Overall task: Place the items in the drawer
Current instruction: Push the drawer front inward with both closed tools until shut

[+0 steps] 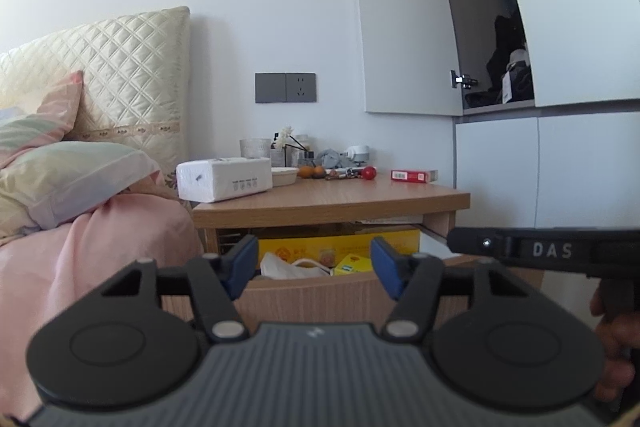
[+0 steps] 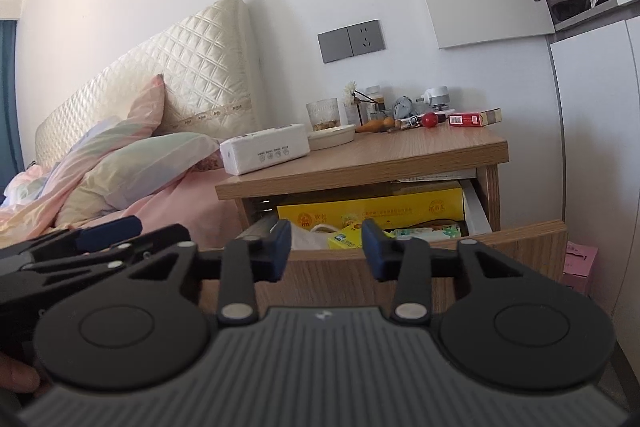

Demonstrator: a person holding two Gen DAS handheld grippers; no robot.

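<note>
Both jaws apart, drawer (image 2: 420,259) pulled out, crowded

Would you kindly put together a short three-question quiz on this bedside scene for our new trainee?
1. True or false: the nightstand drawer is open.
2. Which item lies nearest the right-hand edge of the nightstand top? A) tissue pack B) red box C) glass cup
3. Fill in: both the left gripper and the right gripper have open jaws holding ____.

Key: 1 true; 2 B; 3 nothing.
</note>
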